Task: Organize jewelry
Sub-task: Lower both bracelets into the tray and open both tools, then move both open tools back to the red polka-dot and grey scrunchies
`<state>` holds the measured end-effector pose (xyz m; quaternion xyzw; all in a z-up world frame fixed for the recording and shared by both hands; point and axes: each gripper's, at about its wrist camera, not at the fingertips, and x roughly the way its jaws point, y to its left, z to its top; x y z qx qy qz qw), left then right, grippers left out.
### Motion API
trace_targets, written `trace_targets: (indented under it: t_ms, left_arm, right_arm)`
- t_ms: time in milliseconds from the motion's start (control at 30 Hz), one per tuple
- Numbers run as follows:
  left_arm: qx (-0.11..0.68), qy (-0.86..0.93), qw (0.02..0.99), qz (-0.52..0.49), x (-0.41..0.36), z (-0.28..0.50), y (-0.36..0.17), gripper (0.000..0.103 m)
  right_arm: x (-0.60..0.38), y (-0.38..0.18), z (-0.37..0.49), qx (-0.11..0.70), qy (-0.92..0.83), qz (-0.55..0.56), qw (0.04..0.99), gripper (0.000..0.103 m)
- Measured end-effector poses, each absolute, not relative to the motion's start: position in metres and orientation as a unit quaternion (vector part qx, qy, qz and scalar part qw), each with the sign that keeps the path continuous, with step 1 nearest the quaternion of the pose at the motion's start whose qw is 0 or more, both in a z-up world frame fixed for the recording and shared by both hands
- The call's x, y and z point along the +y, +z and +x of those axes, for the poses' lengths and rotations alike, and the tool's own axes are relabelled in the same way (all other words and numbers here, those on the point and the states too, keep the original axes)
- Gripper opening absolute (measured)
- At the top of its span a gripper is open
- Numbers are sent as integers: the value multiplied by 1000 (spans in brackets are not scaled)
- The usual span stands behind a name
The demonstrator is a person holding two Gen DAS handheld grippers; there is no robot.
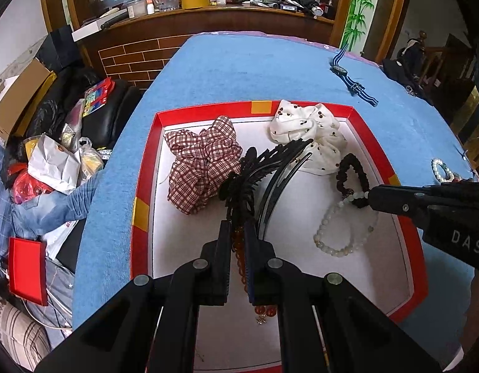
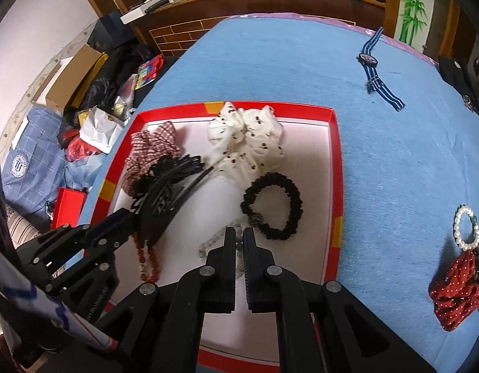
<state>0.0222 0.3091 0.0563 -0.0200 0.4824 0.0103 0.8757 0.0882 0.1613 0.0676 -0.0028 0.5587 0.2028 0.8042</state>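
Left gripper: we see the left gripper (image 1: 238, 227) over the near half of the red-walled, white-floored cardboard tray (image 1: 143, 168), jaws drawn almost together on the amber-brown bead bracelet (image 1: 238, 248), which hangs between them down to the floor at 6 o'clock (in the right wrist view its loop (image 2: 149, 264) drapes below the tip).

Right gripper: the right gripper (image 2: 238, 233) enters the left wrist view from 3 o'clock (image 1: 368, 194). Its jaws stand nearly closed on the pale white-green bead bracelet (image 1: 342, 233), gripped at one end; the rest of the loop lies on the tray floor.

Tray contents: the red-and-white checked fabric scrunchie (image 1: 199, 168) sits at 10 o'clock in the tray; the white fabric scrunchie with dark dots (image 1: 308, 130) sits at 1 o'clock; the black feather-shaped hair clip (image 1: 255, 168) lies between them at centre, touching the checked one; the black ruffled hair tie (image 2: 272, 206) lies just beside the right gripper's tip.

Outside the tray: on the blue cloth-covered table (image 2: 395, 155) we find the blue-and-white striped strap watch (image 2: 376, 71) at 1 o'clock, well apart from the tray, and at 3 to 4 o'clock the white pearl bracelet (image 2: 465, 228) touching the red white-dotted scrunchie (image 2: 457, 289).
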Motion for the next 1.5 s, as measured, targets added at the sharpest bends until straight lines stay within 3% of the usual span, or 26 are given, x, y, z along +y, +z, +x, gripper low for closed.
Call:
trace_targets:
  t_ms: [567,700,867,1000,1200,1500]
  left_arm:
    - [477,14,879,-12,304,23,58,8]
    - [475,16,880,-14,301,23,61,21]
    - [471,14,882,-14,296,23,65,21]
    - [467,13,884,-13,294,21,69,27]
    - [454,12,891,-10,289,17,83,28]
    - [431,8,902,9,272,10,106,38]
  right_arm:
    - [154,66,91,562,201,2,802,6]
    - [152,70,89,560,201,3,804,6]
    - [147,74,88,557,200,5,806,7]
    - [143,78,87,555,202,16,807,16]
    - [139,93,78,541,209,24,814,16]
    - [123,109,66,535,209,47,817,17]
